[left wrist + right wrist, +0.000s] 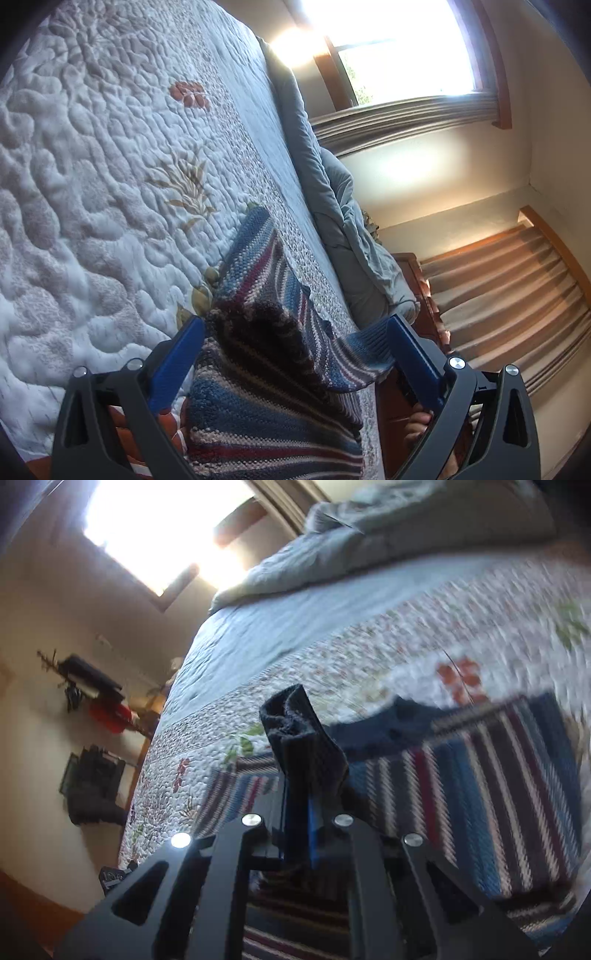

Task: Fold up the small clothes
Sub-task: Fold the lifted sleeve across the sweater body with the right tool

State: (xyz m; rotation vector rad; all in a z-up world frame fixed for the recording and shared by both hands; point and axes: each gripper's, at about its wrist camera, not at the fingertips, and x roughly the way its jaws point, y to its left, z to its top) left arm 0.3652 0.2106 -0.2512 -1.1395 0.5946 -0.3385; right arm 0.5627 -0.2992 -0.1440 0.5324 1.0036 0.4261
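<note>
Left gripper (295, 328) fills the lower frame: two black plastic arms with triangular cut-outs, each carrying a pair of round silver screw heads. Its fingers (173, 363) are bright blue, flat and ribbed on the inner face. Over to the right gripper (299, 775): same black frame, same long slotted cut-outs, four silver screws in a row, one glinting white in the light. A strip of blue finger shows at the centre. A bit of hand (417, 428) peeks behind the left frame.

A white quilted floral bedspread (92, 166) covers the bed. A rumpled grey duvet (332, 550) lies along its far edge, below a bright wood-framed window (399, 48).
</note>
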